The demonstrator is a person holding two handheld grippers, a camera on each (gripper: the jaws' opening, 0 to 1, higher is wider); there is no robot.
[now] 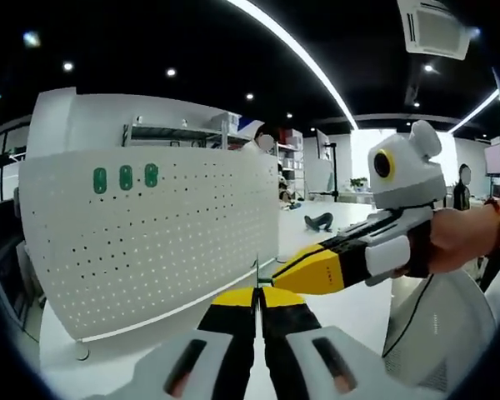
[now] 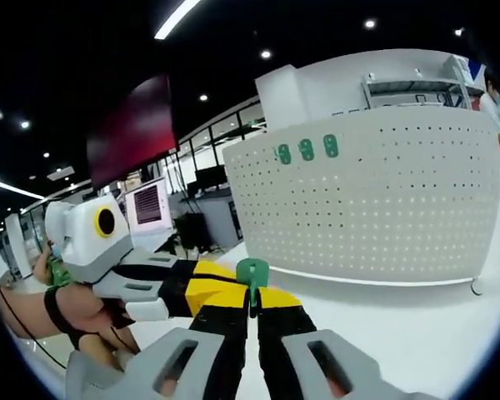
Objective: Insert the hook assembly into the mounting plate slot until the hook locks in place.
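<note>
Nearest in the right gripper view, the right hand-held gripper (image 2: 252, 310) is seen clenched on a green hook (image 2: 252, 272), the round head standing up above the yellow tips. In the left gripper view, the left hand-held gripper (image 1: 257, 293) is seen with jaws pressed together; a thin dark sliver rises between the tips, but whether anything is held cannot be told.

Farther off, a white perforated plate (image 1: 150, 242) stands upright on the bench (image 1: 333, 308), with three green hooks (image 1: 125, 177) already seated in a row near its upper left. The held hook is well apart from the plate.

Risks, as judged: the hook may be skewed in the pinch and miss a slot; the freestanding plate may be pushed back or tipped if pressed without bracing.

The hook's stem and catch are hidden by the jaws. The slots cannot be told from plain holes. The plate's foot is only partly seen.
</note>
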